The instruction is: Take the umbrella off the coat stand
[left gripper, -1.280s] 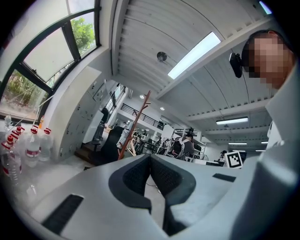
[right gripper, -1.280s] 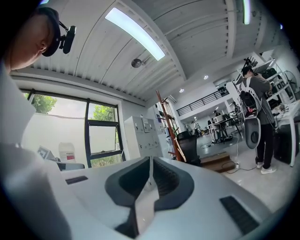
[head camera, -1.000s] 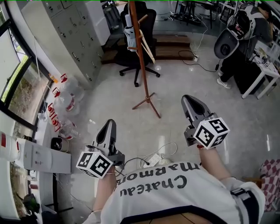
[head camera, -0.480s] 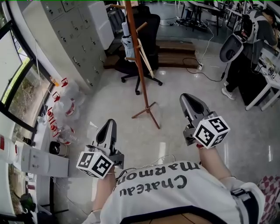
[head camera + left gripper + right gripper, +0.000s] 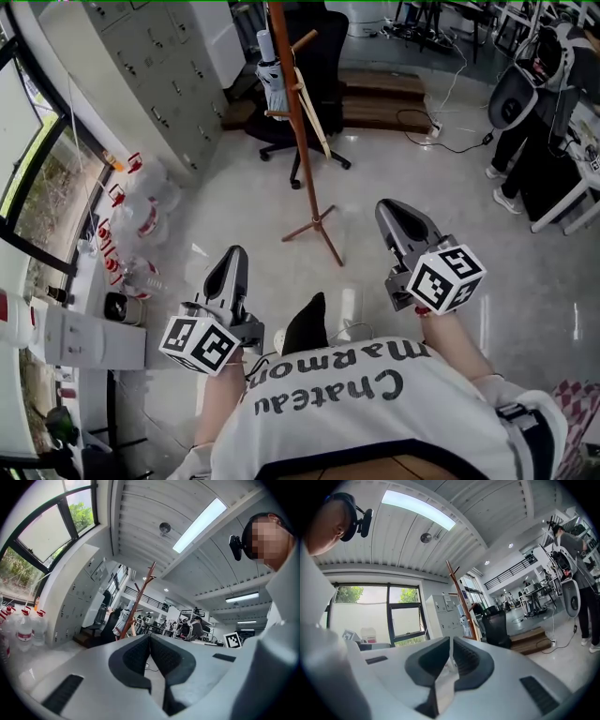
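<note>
The umbrella [image 5: 270, 82] is hanging folded and pale high up on the coat stand [image 5: 299, 141], tucked just beside the pole on its left side in the head view. The stand's brown pole is rising from splayed feet on the shiny floor [image 5: 375, 178], toward the floor's far edge. We're seeing the same pair from the left gripper view, the umbrella [image 5: 123, 620] dangling low against the slanting coat stand [image 5: 142, 595], and from the right gripper view too, umbrella [image 5: 464, 623] beside coat stand [image 5: 461, 597].

Right behind the stand a black office chair [image 5: 314, 66] is sitting, and a wooden step [image 5: 380, 94] is running along behind that. Grey lockers [image 5: 159, 66] are lining the floor's left edge, with water bottles [image 5: 141, 211] crowding the floor below the window [image 5: 28, 178]. A person [image 5: 539, 94] is standing at the far right corner.

Closer in, the left gripper [image 5: 235, 253] is pointing level toward the stand and well apart from it, its jaws pressed together on nothing, as its own view [image 5: 150, 637] is showing. The right gripper [image 5: 387, 208] is doing likewise, jaws squeezed together and empty [image 5: 451, 641]. Between the two, a dark shoe [image 5: 306, 323] is poking out on the floor.
</note>
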Motion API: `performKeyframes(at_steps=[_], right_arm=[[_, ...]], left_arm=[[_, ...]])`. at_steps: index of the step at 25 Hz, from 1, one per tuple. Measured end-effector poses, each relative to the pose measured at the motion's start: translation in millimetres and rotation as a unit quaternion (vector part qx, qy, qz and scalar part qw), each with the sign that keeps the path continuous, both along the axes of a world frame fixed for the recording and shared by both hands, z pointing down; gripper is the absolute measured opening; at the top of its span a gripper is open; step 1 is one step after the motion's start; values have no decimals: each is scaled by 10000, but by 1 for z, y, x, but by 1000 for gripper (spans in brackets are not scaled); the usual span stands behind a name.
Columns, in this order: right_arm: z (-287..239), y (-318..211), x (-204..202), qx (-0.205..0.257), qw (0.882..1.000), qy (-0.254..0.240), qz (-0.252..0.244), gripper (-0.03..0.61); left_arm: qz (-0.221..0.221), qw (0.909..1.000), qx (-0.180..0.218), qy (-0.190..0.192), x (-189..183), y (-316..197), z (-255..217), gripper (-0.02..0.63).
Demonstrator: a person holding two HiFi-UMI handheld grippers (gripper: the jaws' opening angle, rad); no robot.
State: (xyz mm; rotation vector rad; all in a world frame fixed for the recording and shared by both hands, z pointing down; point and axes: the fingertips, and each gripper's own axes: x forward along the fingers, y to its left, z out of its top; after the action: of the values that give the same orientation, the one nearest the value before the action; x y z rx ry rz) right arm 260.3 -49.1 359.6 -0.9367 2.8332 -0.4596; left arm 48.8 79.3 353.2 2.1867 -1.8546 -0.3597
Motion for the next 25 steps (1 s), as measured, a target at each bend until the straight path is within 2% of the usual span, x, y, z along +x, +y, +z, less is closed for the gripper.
performKeyframes(at_steps=[6,11,14,25], right_arm=[[1,-17,-26,32,9999,122,-40,41],[4,-51,-51,4,9991,219,359,41],[-4,-75,-77,-55,9986,181,495,41],[-37,-144,-181,207,9945,145,1020,41]], left_arm=[[161,9998,55,76,-20,-30,2,25],[430,9990,58,113,-59,-70,4,25],[557,9984,51,82,-89,-95,-5,25],[854,9962,160,18,-221,-165,-26,25]])
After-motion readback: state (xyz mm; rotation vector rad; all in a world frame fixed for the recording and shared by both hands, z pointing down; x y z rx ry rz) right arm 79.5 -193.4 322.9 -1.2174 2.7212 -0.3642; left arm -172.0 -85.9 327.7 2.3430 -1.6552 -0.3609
